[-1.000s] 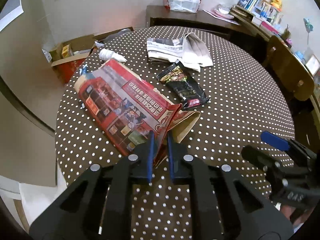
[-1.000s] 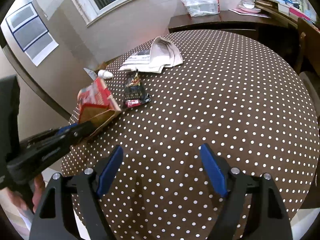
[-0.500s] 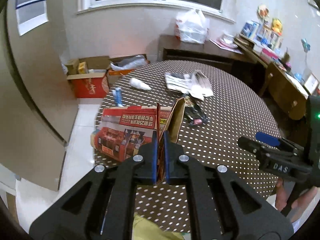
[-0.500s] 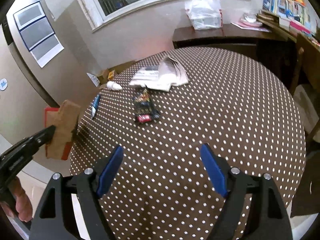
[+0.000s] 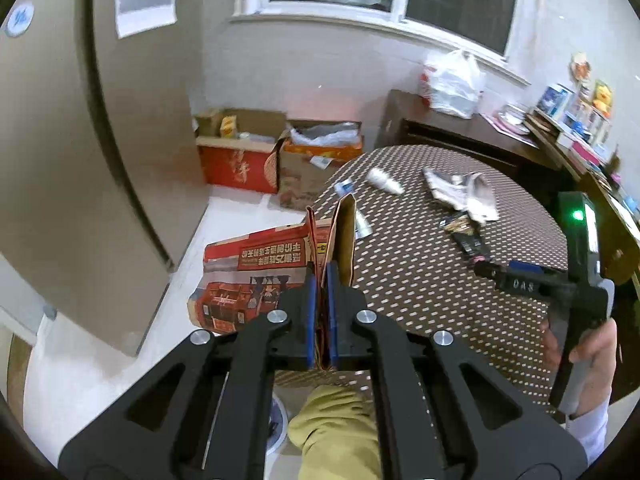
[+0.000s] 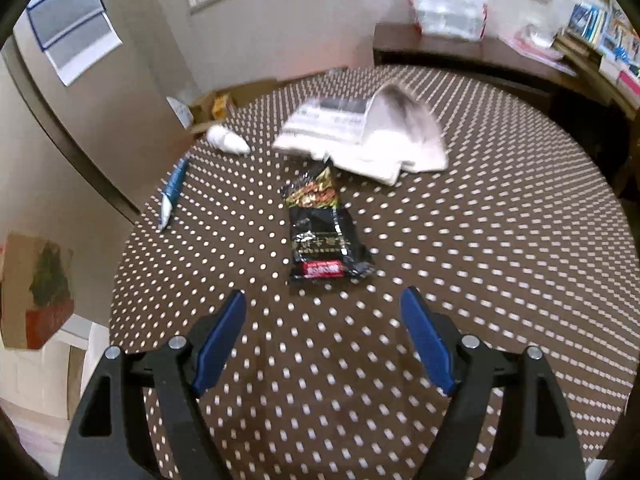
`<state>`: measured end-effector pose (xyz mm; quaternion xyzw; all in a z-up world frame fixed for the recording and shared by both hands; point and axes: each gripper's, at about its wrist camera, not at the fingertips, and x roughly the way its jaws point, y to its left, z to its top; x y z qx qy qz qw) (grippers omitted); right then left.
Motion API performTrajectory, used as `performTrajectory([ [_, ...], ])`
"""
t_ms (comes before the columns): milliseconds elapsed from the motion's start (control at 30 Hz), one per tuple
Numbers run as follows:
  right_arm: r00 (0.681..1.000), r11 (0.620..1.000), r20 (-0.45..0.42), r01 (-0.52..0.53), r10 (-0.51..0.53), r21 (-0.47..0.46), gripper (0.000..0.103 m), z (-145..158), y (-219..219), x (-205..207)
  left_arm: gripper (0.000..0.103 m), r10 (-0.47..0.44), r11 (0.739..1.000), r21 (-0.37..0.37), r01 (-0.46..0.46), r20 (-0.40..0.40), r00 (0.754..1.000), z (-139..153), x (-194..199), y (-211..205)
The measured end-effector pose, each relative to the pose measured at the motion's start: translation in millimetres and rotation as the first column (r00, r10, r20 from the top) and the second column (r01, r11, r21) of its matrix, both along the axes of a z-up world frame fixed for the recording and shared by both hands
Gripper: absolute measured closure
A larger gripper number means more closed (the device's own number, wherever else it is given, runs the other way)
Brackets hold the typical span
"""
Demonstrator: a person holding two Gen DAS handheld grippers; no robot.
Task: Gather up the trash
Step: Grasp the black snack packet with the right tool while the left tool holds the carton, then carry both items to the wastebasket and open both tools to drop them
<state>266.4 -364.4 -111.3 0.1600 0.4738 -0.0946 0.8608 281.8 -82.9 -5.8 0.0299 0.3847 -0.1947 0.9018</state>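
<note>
My left gripper [image 5: 320, 280] is pinched tight on the top edge of a paper bag [image 5: 256, 276]. The bag is red with pictures on it, and it hangs off to the left of the table [image 5: 440, 288], out over the white floor. I can see it from my other camera too, far to the left past the table edge [image 6: 38, 292].

My right gripper [image 6: 324, 320] is wide open with nothing between its blue pads [image 6: 424, 340]. It points down at the dotted table. Just ahead of it lies a black snack wrapper [image 6: 324, 232], flat on the cloth and not touching the pads. Behind the wrapper is a folded newspaper [image 6: 368, 136], close by it. To the left, near the table edge, lies a blue and white tube [image 6: 172, 192]. A small white bottle [image 6: 226, 140] lies on its side a bit farther back.

In the left camera I see a hand [image 5: 588, 356] holding the right gripper's handle.
</note>
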Motion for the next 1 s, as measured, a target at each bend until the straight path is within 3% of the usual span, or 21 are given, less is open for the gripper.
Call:
performTrajectory([
  [200,1.000,0.992,-0.014,-0.024,0.022,-0.124,0.029,-13,7,27,0.098,0.073,0.997,0.005,-0.073,-0.089,0.993,-35,25,26],
  [233,1.000,0.986,-0.014,-0.022,0.020,-0.162,0.039,-13,9,29,0.098,0.081,0.997,0.005,-0.081,-0.101,0.992,-40,28,28],
  [267,1.000,0.984,0.000,-0.031,0.031,-0.176,0.059,-13,11,30,0.098,0.088,0.996,0.004,-0.088,-0.116,0.989,-46,32,31],
  [300,0.999,0.987,0.002,-0.042,0.043,-0.155,0.065,-12,11,30,0.098,0.091,0.996,0.004,-0.091,-0.124,0.988,-49,34,32],
  [467,0.997,0.991,0.007,-0.080,0.081,-0.105,0.068,-7,23,18,0.098,0.103,0.995,0.007,-0.103,-0.146,0.984,-63,34,38],
  [667,0.977,0.978,0.048,-0.210,0.209,0.012,0.068,1,67,-2,0.098,0.130,0.991,-0.005,-0.134,-0.183,0.974,-76,28,56],
  [800,0.943,0.937,0.086,-0.329,0.320,0.116,0.068,7,101,-10,0.098,0.159,0.986,-0.015,-0.166,-0.206,0.965,-85,18,77],
  [1000,0.893,0.881,0.099,-0.449,0.439,0.148,0.068,10,158,-18,0.098,0.219,0.973,-0.016,-0.230,-0.246,0.944,-101,0,114],
])
